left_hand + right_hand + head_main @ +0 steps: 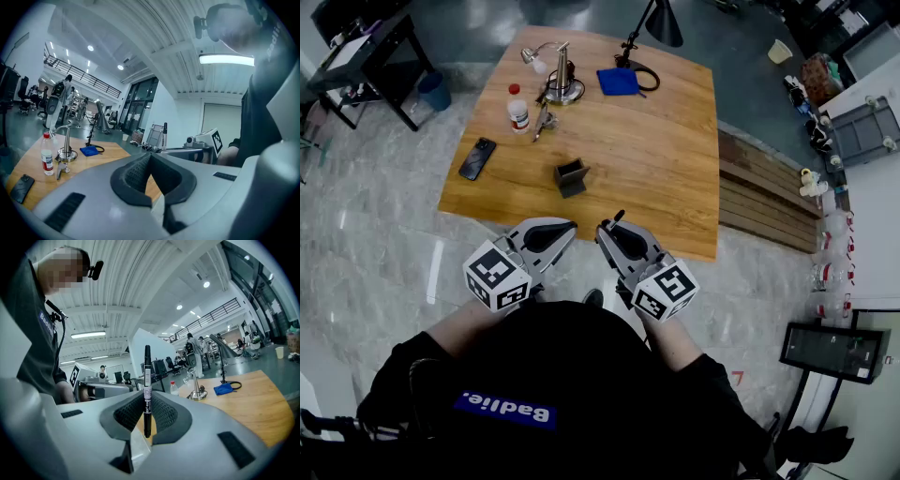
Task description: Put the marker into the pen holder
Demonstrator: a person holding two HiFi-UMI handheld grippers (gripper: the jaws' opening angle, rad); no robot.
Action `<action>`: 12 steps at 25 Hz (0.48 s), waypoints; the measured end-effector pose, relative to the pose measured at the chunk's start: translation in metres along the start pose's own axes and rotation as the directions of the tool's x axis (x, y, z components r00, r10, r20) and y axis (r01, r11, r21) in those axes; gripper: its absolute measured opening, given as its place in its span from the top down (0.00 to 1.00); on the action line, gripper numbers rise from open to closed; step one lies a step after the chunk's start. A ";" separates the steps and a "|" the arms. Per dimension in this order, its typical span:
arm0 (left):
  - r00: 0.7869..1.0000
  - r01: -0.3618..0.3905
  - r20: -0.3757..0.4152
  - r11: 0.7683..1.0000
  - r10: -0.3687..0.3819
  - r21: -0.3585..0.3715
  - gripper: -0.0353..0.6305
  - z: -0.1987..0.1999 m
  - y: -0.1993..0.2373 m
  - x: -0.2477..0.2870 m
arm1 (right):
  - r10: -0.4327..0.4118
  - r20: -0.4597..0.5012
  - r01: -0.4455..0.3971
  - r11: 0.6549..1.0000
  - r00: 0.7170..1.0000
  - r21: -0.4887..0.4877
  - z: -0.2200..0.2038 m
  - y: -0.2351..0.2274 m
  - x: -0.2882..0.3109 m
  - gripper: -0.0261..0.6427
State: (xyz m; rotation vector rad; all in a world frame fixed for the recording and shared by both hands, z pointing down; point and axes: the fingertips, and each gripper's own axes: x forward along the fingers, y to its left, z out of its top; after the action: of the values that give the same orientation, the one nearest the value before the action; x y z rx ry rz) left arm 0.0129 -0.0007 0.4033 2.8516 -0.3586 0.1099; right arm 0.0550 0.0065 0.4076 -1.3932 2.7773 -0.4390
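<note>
Clamping the black marker (147, 376) upright near its lower end, the right gripper (606, 231) hovers at the wooden table's (675, 169) six o'clock edge. The left gripper (568, 228) is clenched, empty. The marker could pivot and miss the pen holder (571, 176) at twelve o'clock.

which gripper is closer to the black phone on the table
Left. The left gripper hangs off the table's near edge, the phone ahead to its left. The right gripper, holding the marker, is beside it on the far side from the phone.
</note>
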 end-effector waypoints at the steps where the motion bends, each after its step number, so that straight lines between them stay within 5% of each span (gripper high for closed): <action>1: 1.000 -0.001 0.000 1.000 0.001 -0.001 0.93 0.000 0.000 0.000 | -0.002 0.000 0.002 1.000 1.000 0.002 0.000 0.000 0.000 0.89; 12: 1.000 -0.005 0.004 1.000 0.005 -0.001 0.93 0.002 0.010 -0.008 | -0.005 0.003 0.005 1.000 1.000 0.014 0.000 0.002 0.012 0.89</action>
State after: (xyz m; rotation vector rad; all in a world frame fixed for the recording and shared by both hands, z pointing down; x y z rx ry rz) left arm 0.0022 -0.0089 0.4027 2.8501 -0.3661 0.1043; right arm 0.0458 -0.0017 0.4082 -1.3965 2.7635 -0.4552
